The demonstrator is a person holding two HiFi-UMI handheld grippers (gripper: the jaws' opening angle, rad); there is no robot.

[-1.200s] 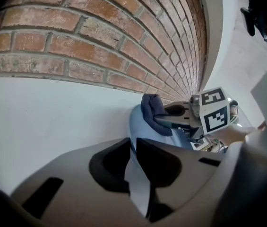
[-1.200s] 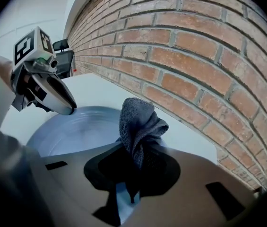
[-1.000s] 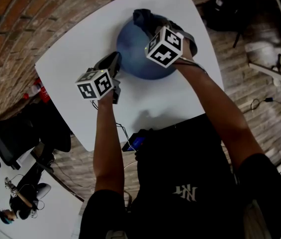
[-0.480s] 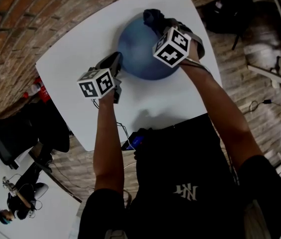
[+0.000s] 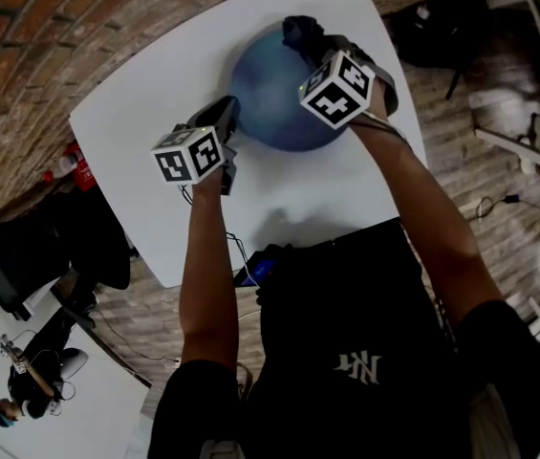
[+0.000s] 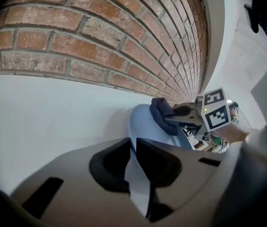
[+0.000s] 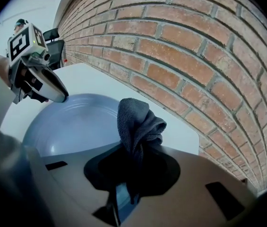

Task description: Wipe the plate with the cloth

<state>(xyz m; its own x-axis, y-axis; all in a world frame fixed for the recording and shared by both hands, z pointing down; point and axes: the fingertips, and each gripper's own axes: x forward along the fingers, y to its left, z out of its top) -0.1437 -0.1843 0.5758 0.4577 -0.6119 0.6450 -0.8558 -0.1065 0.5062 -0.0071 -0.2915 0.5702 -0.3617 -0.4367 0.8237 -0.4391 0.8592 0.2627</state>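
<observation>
A blue plate (image 5: 271, 92) lies on the white table (image 5: 155, 103). My left gripper (image 5: 224, 122) is shut on the plate's near-left rim (image 6: 134, 148); the rim runs between its jaws. My right gripper (image 5: 317, 48) is shut on a dark grey cloth (image 5: 300, 32), held over the plate's far right edge. In the right gripper view the cloth (image 7: 138, 124) stands bunched up out of the jaws above the plate (image 7: 72, 124). From the left gripper view the cloth (image 6: 164, 115) rests against the plate's far side, the right gripper (image 6: 183, 118) behind it.
A brick wall (image 7: 194, 56) runs close behind the table's far edge. A dark bag (image 5: 437, 22) lies on the floor to the right. Red bottles (image 5: 76, 172) and an office chair (image 5: 21, 266) stand at the left. A phone-like blue object (image 5: 262, 273) sits near my waist.
My right gripper has carried the cloth rightward along the plate's far edge. The left gripper has stayed clamped on the rim.
</observation>
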